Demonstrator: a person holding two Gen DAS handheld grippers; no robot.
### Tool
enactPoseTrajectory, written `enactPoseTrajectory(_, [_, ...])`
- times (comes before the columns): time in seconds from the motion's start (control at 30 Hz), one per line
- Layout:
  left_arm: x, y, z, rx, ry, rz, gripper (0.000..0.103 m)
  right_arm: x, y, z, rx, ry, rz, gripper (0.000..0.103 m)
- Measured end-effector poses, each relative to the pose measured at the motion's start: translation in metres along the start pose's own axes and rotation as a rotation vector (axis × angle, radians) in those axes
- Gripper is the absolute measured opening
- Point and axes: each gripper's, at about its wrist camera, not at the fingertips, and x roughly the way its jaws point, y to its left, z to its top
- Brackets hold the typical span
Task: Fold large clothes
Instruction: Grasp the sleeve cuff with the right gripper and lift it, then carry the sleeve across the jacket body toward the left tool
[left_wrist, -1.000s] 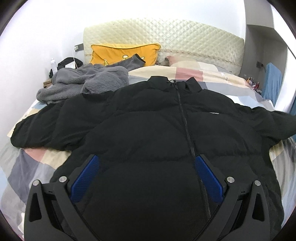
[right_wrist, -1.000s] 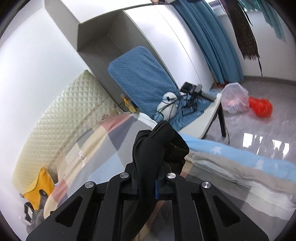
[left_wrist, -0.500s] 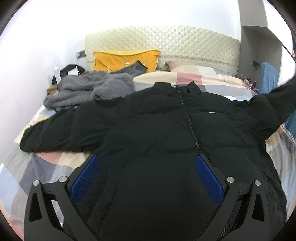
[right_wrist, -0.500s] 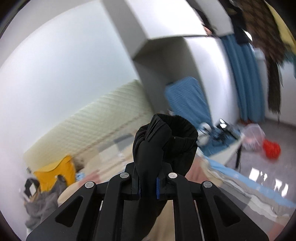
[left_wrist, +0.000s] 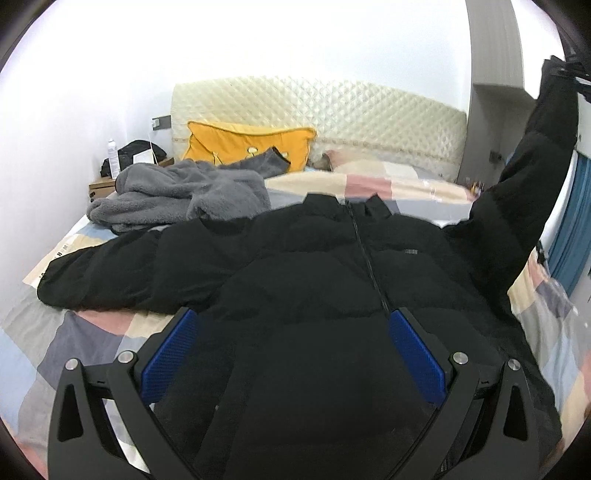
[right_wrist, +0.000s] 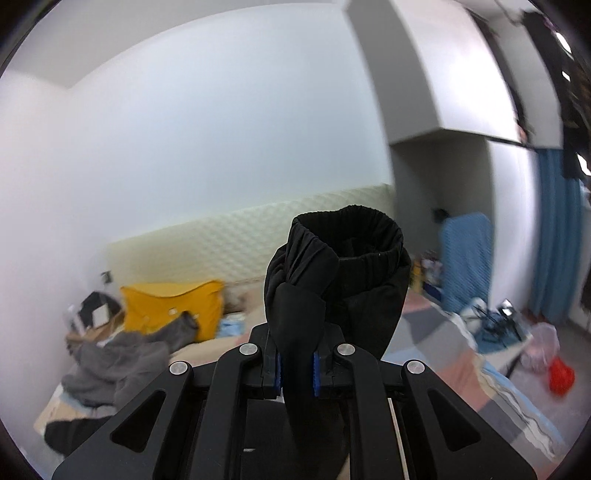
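Your right gripper (right_wrist: 295, 373) has its fingers clamped narrow on the cuff (right_wrist: 347, 266) of the black puffer jacket (left_wrist: 332, 280), and that sleeve (left_wrist: 524, 199) stands up steeply from the jacket's shoulder at the right edge of the bed (left_wrist: 92, 332), with the elastic opening pointing up past the fingertips. The jacket's body lies flat and face up across the middle of the bed, zip (left_wrist: 365, 258) running from the collar near the headboard (left_wrist: 317, 110) down toward you, so its long axis points away from you and the raised sleeve has to travel leftward across the chest, as I judge the fold. Your left gripper (left_wrist: 295, 354) hovers over the hem with its fingers (left_wrist: 170, 350) spread wide and nothing between them; it is the nearer hand to the body and to the other sleeve, which stretches flat toward the bed's left edge. A grey fleece garment (left_wrist: 177, 199) and a yellow pillow (left_wrist: 251, 147) sit toward the head of the bed, well apart from the fold. A small label on the chest (left_wrist: 410, 251) is too small to read, and no other writing is legible.
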Motion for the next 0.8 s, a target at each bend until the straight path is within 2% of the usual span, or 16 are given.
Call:
enactPoseTrajectory(0.23, [-0.004, 0.027, 0.003, -0.08, -0.016, 0.019, 0.103, 0.023, 0.103, -0.03, -0.163, 0.049, 0.148, 0.009])
enactPoseTrajectory(0.4, [-0.009, 0.042, 0.005, -0.112, -0.045, 0.095, 0.103, 0.048, 0.175, -0.076, -0.253, 0.13, 0.274, 0.009])
enactPoseTrajectory(0.57, [-0.01, 0.072, 0.007, -0.198, -0.044, 0.121, 0.103, 0.076, 0.24, -0.136, -0.267, 0.246, 0.408, 0.011])
enactPoseTrajectory(0.8, [-0.004, 0.114, 0.002, -0.347, -0.035, 0.172, 0.103, 0.114, 0.307, -0.234, -0.304, 0.418, 0.514, 0.012])
